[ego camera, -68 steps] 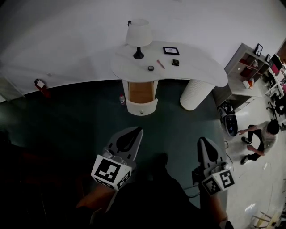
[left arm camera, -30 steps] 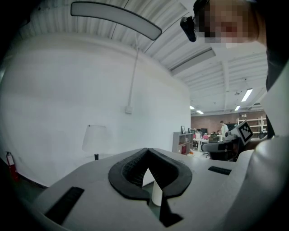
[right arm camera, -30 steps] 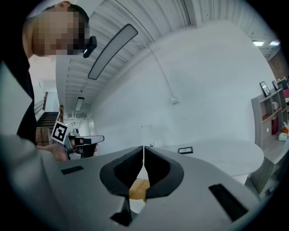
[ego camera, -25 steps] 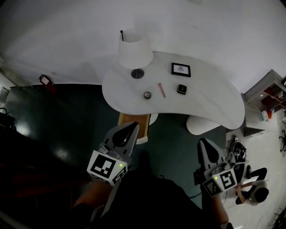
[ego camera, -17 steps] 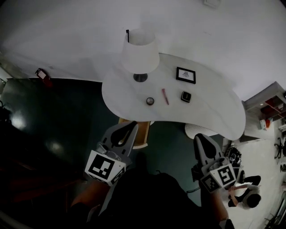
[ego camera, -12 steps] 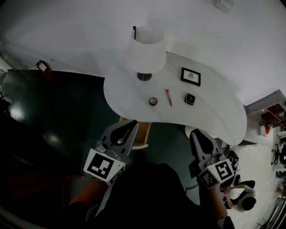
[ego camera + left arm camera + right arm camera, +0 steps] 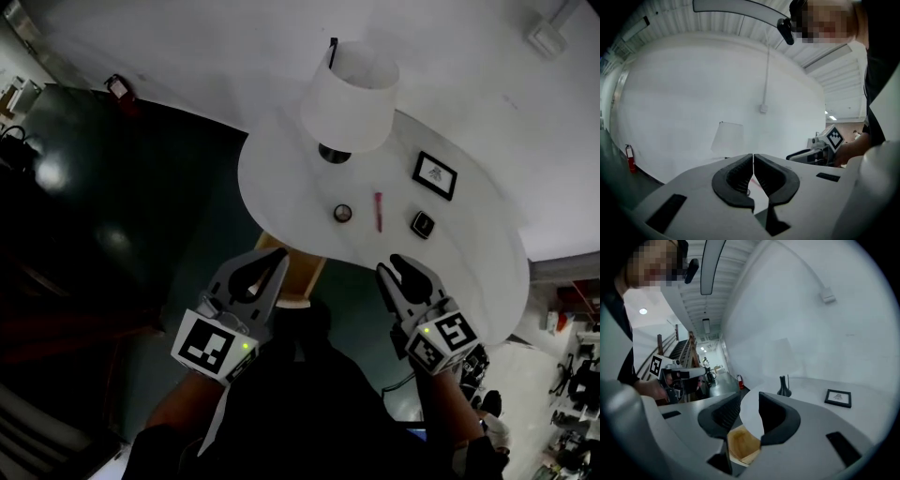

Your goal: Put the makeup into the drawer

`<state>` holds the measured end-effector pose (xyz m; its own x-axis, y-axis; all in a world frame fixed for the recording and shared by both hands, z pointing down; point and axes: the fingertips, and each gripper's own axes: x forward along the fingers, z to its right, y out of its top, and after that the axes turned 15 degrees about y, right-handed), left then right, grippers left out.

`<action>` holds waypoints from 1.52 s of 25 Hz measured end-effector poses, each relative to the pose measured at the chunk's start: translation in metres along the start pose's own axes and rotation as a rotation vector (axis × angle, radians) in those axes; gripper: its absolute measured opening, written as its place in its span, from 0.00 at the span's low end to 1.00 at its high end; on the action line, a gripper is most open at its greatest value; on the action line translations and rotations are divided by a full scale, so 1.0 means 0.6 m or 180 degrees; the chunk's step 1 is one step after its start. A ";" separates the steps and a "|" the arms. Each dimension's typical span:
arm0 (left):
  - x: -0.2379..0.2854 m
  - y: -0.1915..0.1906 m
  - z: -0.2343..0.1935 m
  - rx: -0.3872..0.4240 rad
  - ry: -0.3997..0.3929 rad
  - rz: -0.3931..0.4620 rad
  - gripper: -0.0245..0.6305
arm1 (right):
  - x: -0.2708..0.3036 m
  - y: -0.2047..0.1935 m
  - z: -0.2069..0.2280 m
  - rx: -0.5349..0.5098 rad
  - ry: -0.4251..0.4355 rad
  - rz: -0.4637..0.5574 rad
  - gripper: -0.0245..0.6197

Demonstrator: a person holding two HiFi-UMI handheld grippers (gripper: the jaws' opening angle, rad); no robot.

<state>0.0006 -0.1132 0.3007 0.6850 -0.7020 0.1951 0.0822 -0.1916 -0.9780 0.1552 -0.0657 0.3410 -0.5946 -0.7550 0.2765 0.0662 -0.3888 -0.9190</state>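
On the white curved table (image 7: 459, 272) lie a small round compact (image 7: 343, 214), a pink lipstick (image 7: 378, 211) and a black square compact (image 7: 423, 224). Under the table's near edge a wooden drawer (image 7: 305, 270) stands pulled out, also seen in the right gripper view below the jaws (image 7: 740, 446). My left gripper (image 7: 278, 255) (image 7: 753, 155) is shut and empty, just short of the drawer. My right gripper (image 7: 389, 264) (image 7: 749, 397) hangs at the table's near edge; its jaws have just been opening and nothing is between them.
A white lamp (image 7: 349, 94) stands at the table's back left and a small framed picture (image 7: 435, 174) sits behind the makeup. A red fire extinguisher (image 7: 117, 89) is by the wall at the far left. Dark green floor surrounds the table.
The table has come closer and both grippers have moved forward toward it. The right gripper's jaws, shut before, now stand apart. The left gripper stays shut.
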 end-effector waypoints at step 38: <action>0.074 -0.119 -0.033 -0.0202 0.0515 -0.0119 0.06 | 0.284 -0.259 0.240 -0.0400 0.0802 -0.2258 0.43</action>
<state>0.0107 -0.1445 0.3805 0.5564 -0.7938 0.2456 0.0562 -0.2589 -0.9643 0.1587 -0.2102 0.5716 -0.6267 -0.1976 0.7538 -0.4826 -0.6612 -0.5744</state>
